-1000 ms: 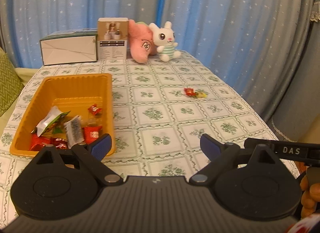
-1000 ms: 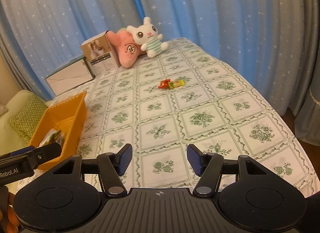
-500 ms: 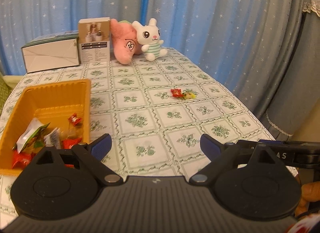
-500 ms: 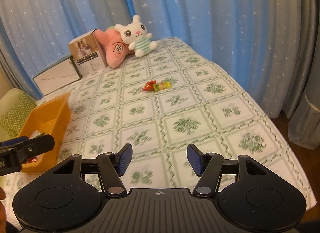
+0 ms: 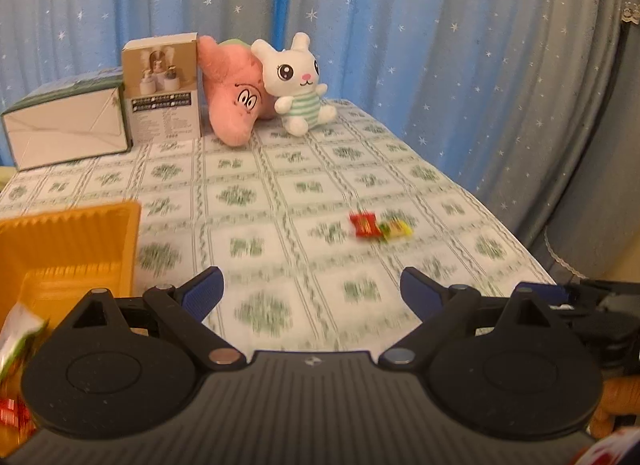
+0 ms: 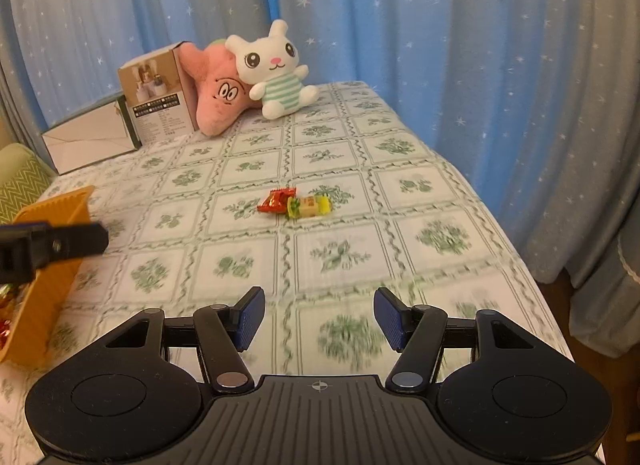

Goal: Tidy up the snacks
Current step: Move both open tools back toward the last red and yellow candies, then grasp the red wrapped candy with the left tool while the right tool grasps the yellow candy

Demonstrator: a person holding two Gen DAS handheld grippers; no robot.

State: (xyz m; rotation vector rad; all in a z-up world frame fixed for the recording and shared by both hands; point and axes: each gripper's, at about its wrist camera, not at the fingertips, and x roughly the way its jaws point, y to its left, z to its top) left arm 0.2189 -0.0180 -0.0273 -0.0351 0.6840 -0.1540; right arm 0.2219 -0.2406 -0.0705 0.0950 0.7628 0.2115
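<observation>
Both pairs of tongs have swung away from the orange bin (image 5: 72, 241) toward the two loose snacks, which now sit larger and nearer the middle of each wrist view than a second ago. The red candy (image 6: 277, 200) and the yellow candy (image 6: 310, 206) lie touching each other on the table (image 6: 420, 233), well apart from the bin and out on its right. The bin has slid toward the left edge of both views; wrapped snacks (image 5: 16, 337) show in its near corner.

The left tongs (image 5: 311, 291) stand wide apart with nothing between them. The right tongs (image 6: 319, 319) are also apart, at a narrower gap, and empty; the candies lie ahead of them, not yet reached. A fingertip (image 5: 614, 413) of the person shows at the right edge of the left wrist view.

I judge the approach to the last stray snacks is under way, with pickup and the carry back to the bin still to do.
</observation>
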